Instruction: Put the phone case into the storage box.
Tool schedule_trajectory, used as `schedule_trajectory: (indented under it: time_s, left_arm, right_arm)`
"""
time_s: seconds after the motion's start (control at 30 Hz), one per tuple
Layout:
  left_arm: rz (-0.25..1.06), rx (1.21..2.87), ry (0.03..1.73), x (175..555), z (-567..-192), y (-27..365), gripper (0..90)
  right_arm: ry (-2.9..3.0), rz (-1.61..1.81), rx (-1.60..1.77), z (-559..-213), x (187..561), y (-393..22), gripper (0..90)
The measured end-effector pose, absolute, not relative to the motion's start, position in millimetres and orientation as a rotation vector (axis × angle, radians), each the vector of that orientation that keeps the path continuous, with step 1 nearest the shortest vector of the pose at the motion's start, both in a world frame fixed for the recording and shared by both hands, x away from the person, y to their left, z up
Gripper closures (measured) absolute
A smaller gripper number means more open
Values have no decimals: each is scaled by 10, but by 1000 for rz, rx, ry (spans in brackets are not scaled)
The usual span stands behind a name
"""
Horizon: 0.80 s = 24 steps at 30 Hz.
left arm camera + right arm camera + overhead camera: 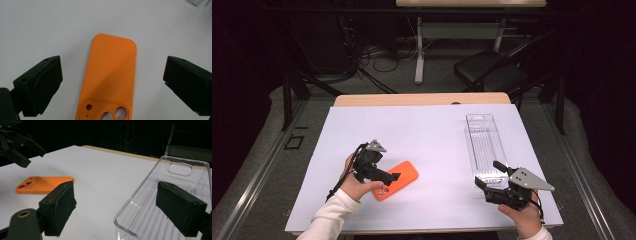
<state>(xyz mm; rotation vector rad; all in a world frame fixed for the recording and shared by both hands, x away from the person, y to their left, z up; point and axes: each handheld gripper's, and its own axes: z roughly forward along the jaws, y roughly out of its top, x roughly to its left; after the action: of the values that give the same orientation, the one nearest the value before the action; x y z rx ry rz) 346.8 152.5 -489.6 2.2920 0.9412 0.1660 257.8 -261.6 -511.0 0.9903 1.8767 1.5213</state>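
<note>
On the white table (422,135), the clear tray (484,142) lies at the right and the orange case (398,179) lies flat, back side up, at the left. The left gripper (111,82) has its jaws wide apart over the case. The right gripper (116,207) is also apart, one jaw over the tray's near end. The flat case may slide away if the jaws close too high. The left gripper view shows the camera holes (112,115), which the high view hides.

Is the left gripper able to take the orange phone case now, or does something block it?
Probably yes. The left gripper hangs just over the orange phone case with its jaws open on both sides of it. Nothing lies between them, and the clear plastic tray is far off.
</note>
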Motion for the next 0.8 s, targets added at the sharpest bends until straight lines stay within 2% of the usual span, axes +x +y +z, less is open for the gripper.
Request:
schedule_trajectory:
  time_s: [0.37,0.8]
  left_arm:
    - [116,2335,938,3521,-5066,1427,32]
    - [79,2539,927,3585,-5109,1302,33]
  right_arm:
    - [1888,1522,1010,-5113,2584,-2630,152]
    - [1896,1521,1017,-5113,2588,-2633,153]
